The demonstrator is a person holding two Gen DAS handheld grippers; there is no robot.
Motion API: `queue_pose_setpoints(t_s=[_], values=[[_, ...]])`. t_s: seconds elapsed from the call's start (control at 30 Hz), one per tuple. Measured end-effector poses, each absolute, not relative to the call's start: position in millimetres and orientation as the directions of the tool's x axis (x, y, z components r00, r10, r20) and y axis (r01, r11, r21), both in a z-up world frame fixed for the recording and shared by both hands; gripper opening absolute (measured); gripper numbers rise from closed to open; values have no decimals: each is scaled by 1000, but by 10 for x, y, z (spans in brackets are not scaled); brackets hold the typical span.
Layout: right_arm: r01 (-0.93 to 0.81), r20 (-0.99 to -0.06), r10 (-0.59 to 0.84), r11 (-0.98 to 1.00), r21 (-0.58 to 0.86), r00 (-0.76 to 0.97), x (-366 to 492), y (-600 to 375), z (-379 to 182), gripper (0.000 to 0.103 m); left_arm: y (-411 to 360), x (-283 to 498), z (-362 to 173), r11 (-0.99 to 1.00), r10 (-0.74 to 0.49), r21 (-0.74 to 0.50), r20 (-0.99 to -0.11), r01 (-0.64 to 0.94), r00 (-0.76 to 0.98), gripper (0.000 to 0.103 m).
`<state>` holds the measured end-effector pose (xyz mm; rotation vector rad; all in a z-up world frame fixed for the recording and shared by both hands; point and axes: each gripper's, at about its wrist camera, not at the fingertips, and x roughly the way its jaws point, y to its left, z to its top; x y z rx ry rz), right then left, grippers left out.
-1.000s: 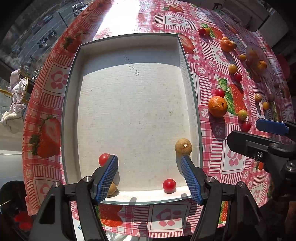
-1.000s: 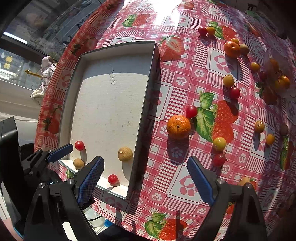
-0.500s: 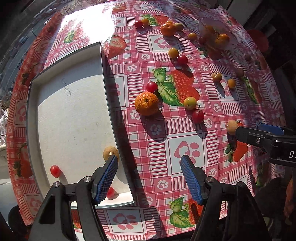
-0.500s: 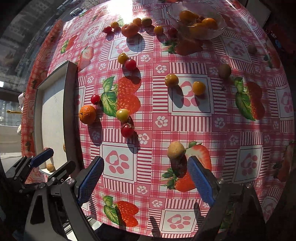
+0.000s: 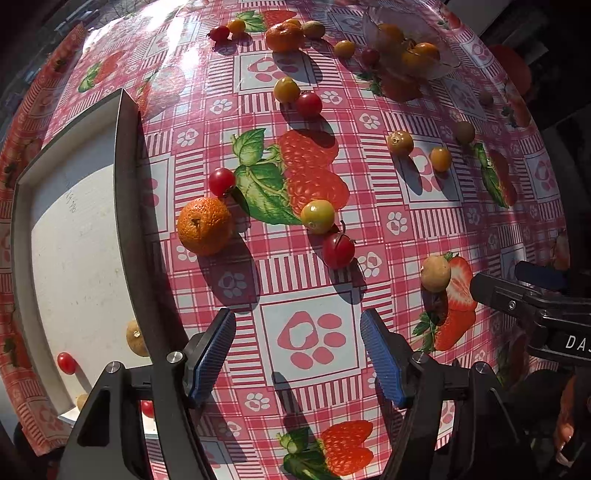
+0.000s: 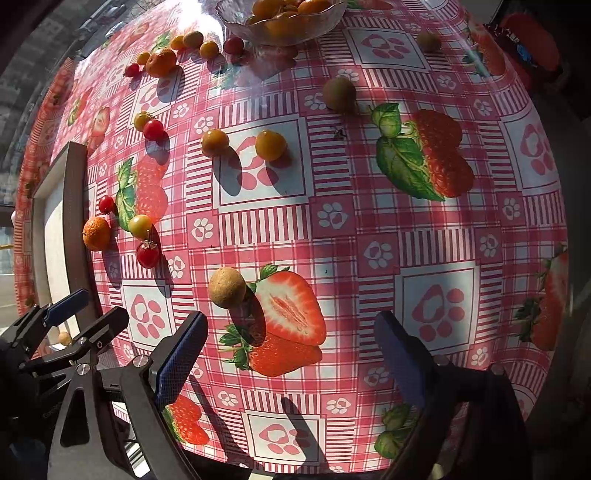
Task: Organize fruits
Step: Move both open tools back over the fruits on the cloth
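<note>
My left gripper (image 5: 297, 356) is open and empty above the red checked tablecloth, just right of the grey tray (image 5: 129, 206). The tray holds a brown longan (image 5: 135, 338) and red cherry tomatoes (image 5: 66, 363). Ahead lie an orange (image 5: 204, 230), a yellow-green tomato (image 5: 317, 215) and a red tomato (image 5: 338, 250). My right gripper (image 6: 291, 350) is open and empty, with a brown longan (image 6: 226, 287) just ahead of its left finger. That longan also shows in the left wrist view (image 5: 436, 273).
A glass bowl (image 6: 280, 27) of orange fruit stands at the far side. Several loose fruits lie across the cloth: yellow tomatoes (image 6: 270, 144), a longan (image 6: 339, 94), an orange (image 6: 160, 62). The table edge runs close below both grippers.
Both grippers have swung right, away from the tray and out over the tablecloth. The tray has slid to the left edge of both views. Both stay open and empty.
</note>
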<state>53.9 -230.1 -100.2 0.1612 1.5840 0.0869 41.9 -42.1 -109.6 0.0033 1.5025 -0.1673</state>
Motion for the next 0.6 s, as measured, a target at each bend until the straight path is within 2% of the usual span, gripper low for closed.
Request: queue_pose_setpoints(t_s=[0.27,0.6], values=[[42,-988,153,987,154,32,855,-2342,-1025,93,-551,654,-1269,991,-128,-126,-991,32,45,71],[-53,-989,129,991,126,66,1276,-2180,-1196,90,-654,752,-1438,995,-90,-92,-995,-31,48,71]])
